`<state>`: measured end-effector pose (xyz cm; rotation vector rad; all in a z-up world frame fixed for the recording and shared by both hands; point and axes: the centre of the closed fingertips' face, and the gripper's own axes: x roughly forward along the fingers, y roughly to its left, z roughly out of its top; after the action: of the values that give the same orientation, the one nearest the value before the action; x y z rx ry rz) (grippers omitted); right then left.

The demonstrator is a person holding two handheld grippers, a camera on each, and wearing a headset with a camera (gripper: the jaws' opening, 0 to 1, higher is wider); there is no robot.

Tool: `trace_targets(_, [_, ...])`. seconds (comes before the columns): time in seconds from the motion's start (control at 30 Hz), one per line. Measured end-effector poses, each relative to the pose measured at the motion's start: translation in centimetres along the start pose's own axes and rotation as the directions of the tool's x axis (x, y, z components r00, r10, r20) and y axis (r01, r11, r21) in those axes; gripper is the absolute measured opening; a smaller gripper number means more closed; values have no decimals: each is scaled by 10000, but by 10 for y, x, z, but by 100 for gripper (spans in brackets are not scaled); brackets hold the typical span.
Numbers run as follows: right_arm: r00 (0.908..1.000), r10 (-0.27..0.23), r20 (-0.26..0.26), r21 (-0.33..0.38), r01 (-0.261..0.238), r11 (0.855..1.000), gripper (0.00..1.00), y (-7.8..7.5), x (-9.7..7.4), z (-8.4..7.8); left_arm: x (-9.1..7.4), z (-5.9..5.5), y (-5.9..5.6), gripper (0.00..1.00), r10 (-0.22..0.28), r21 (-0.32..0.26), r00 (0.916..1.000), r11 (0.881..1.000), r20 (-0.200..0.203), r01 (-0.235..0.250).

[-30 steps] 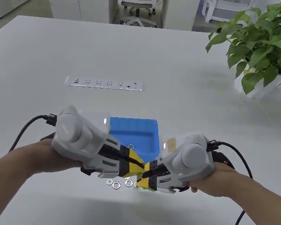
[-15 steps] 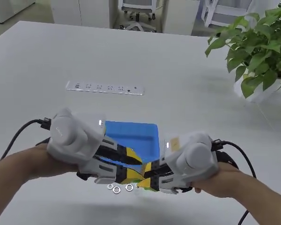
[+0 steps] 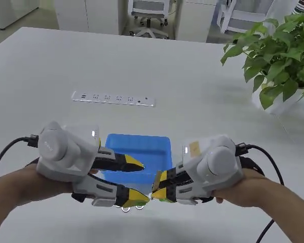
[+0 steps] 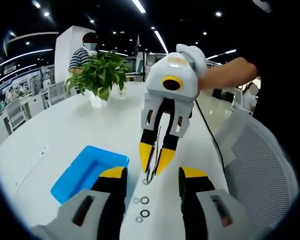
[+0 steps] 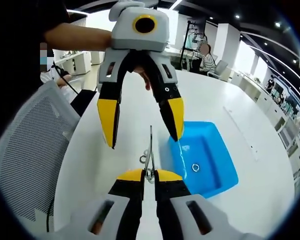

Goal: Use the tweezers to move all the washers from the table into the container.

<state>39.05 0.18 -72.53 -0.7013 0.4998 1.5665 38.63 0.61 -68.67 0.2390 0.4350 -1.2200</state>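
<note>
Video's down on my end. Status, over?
Left tongs open, right tongs shut on tweezers. Washers loose on table; one more in blue container. Left tongs face the tweezers close up.

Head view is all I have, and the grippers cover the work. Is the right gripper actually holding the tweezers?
Observer: Yes. In the right gripper view, the right gripper has its jaws shut on the tweezers.
Operator: Is anything in the container yet?
Observer: One washer lies in the blue container.
Operator: Where are the tweezers' tips?
Observer: The left gripper view shows them down at a second washer on the table. I cannot tell whether it is gripped.
</note>
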Motion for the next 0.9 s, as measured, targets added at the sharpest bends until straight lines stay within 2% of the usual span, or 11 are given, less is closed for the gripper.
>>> trace_targets(0.3, [9999, -65, 144, -27, 65, 10000, 9, -6, -7, 9, -15, -3, 3, 52, 527, -267, 9984, 9983, 204, -521])
trace_targets(0.57, [9995, -230, 216, -104, 232, 9997, 9, -17, -15, 16, -26, -4, 7, 63, 1085, -576, 9933, 9927, 388, -1062])
trace_targets(0.9, [9984, -468, 327, -210, 475, 9986, 9, -34, -22, 22, -33, -4, 9, 77, 1500, -745, 9879, 9864, 397, -1468])
